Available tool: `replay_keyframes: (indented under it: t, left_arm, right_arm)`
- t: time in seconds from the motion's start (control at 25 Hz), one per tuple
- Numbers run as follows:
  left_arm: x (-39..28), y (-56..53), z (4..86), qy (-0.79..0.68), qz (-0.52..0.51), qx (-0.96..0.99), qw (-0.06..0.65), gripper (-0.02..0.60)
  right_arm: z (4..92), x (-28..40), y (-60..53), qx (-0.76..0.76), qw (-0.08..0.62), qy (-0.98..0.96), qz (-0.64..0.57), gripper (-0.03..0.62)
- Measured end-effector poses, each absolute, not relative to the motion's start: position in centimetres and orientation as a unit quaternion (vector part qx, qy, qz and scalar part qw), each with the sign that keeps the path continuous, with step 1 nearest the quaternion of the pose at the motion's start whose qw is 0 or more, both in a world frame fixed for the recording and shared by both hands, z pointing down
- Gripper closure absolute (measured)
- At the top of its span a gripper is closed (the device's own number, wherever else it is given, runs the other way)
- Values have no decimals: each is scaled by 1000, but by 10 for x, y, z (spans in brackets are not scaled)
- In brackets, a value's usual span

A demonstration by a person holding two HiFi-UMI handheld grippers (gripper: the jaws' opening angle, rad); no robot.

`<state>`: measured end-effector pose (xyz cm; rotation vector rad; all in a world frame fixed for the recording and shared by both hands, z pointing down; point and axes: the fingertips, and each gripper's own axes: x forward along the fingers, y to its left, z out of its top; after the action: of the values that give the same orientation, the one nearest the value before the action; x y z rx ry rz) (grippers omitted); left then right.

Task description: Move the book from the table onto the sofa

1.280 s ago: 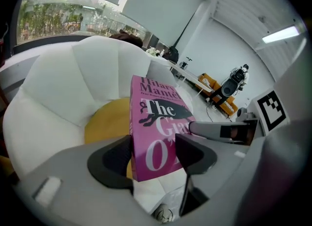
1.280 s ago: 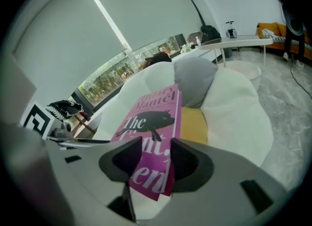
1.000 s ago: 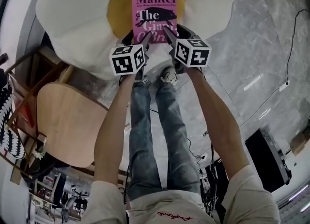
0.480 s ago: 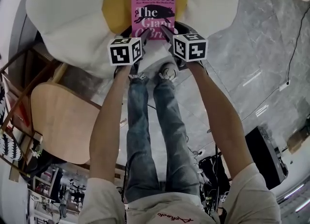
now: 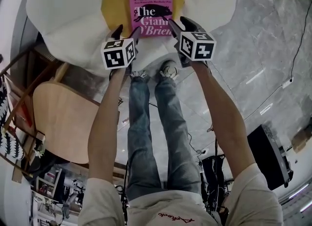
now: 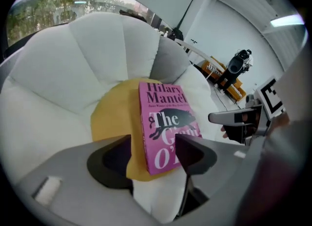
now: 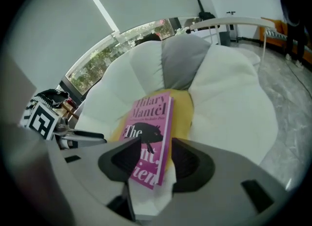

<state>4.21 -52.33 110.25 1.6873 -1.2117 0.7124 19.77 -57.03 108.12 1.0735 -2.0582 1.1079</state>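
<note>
Both arms reach toward twelve o'clock, the left claw [image 5: 127,30] and right claw [image 5: 179,25] tilted down at the seven and five o'clock corners of the pink book [image 5: 151,3]. Both claws' jaws stand apart, clamping nothing, and the right's have just been opening. The book lies flat on the yellow centre [image 5: 114,5] of the white sofa [image 5: 68,20]; its cover reads "Hilary Mantel, The Giant, O'Brien".

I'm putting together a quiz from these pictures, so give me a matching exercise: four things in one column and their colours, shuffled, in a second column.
Things:
1. book
2. sofa's middle cushion
3. sofa petal left of the book
4. round table

Colours:
A. white
B. light wood
C. pink
D. yellow

Pairs: 1-C, 2-D, 3-A, 4-B.
</note>
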Motion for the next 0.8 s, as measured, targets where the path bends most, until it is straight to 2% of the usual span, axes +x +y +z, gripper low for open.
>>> replay_keyframes:
  t: [0.08,0.16,0.2,0.24,0.32,0.6,0.8]
  left_arm:
    - [30,-532,1087,-512,278,686,436,296]
    - [21,-543,1065,-527,267,695,411,300]
    - [18,-547,1054,-532,263,699,399,326]
    - [16,-550,1044,-534,260,704,389,394]
    - [18,-552,1028,-527,257,717,377,574]
    - [54,-530,988,-482,254,757,361,574]
    - [69,-516,930,-476,229,774,348,574]
  right_arm:
    - [1073,209,-570,423,268,-761,413,399]
    - [1064,218,-564,438,260,-755,413,450]
    - [1060,221,-559,441,261,-754,412,495]
    - [1057,223,-553,442,262,-753,411,542]
    - [1051,223,-545,437,263,-756,409,579]
    - [1005,212,-535,426,254,-781,379,586]
    - [932,211,-539,428,227,-811,327,586]
